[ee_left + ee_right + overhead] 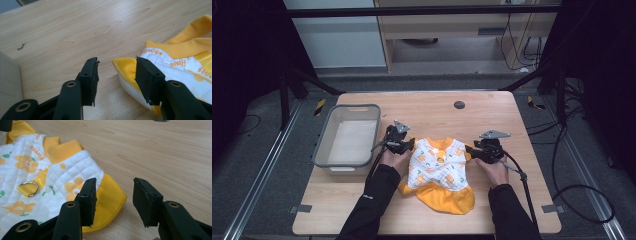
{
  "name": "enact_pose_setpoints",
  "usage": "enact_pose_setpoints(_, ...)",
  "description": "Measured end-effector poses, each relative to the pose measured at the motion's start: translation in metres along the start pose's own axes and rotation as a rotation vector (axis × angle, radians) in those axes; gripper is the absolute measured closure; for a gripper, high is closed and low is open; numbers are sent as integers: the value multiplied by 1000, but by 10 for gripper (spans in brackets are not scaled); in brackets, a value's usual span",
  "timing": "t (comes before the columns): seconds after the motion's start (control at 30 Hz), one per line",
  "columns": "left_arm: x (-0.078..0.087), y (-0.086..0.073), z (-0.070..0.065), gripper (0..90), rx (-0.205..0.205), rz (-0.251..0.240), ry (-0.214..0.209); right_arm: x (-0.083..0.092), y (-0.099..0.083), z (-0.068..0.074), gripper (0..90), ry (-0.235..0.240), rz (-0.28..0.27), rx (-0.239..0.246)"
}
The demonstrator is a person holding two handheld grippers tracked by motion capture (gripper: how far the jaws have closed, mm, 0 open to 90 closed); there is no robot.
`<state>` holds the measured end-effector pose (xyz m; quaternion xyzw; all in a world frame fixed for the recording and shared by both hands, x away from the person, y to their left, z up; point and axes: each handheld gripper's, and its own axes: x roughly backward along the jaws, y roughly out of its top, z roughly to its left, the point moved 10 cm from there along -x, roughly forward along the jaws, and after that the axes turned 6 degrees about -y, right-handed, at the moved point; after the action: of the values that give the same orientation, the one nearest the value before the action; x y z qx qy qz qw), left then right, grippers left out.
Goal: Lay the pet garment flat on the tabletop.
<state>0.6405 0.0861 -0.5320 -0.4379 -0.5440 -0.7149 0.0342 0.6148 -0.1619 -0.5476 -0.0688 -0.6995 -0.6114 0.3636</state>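
On the wooden table (492, 115), both grippers' jaws stand spread beside the garment (439, 167).

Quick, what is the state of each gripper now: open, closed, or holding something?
Left gripper: open, a yellow sleeve edge of the small garment between its jaws, not pinched.
Right gripper: open at the other sleeve, holding nothing.

A small white quilted garment (438, 167) with orange flowers and yellow trim lies flat mid-table.

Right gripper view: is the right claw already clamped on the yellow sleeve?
No: the right claw stands open, its jaws straddling the yellow sleeve edge without pressing it.
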Motion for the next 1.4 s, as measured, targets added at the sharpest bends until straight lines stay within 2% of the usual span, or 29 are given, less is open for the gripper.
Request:
enact_pose_setpoints(0.1, -6, -7, -3, 591, -25, 40, 6, -5, -6, -1, 579, -4, 26, 10)
enact_pose_setpoints(0.23, -13, -17, -5, 676, -18, 79, 1, -9, -13, 1, 654, 6, 65, 15)
enact_pose_setpoints(0.47, -19, -27, -7, 828, -16, 91, 1, -10, -19, 3, 850, 18, 101, 24)
enact_pose_setpoints(0.53, -19, -27, -7, 879, -24, 96, 11, -10, -19, 4, 868, 22, 103, 21)
enact_pose_setpoints(0.77, -17, -28, -7, 900, -26, 99, 13, -7, -16, 5, 885, 15, 93, 23)
enact_pose_setpoints(0.9, -7, -20, -5, 900, -16, 55, 20, 0, -6, 4, 887, 13, 48, 18)
enact_pose_setpoints(0.97, 4, -12, -4, 900, -18, 18, 23, 5, 0, 3, 887, 11, 20, 22)
enact_pose_setpoints(1.17, 31, 10, -1, 900, -40, -44, 51, 17, 20, 4, 888, -8, -72, 26)
enact_pose_setpoints(1.23, 42, 22, -1, 900, -40, -90, 50, 21, 28, 4, 888, -14, -101, 23)
enact_pose_setpoints(1.33, 55, 38, 2, 900, -62, -152, 84, 24, 40, 1, 888, -33, -148, 17)
enact_pose_setpoints(1.4, 60, 45, 5, 900, -70, -173, 110, 25, 47, -3, 888, -54, -176, -6)
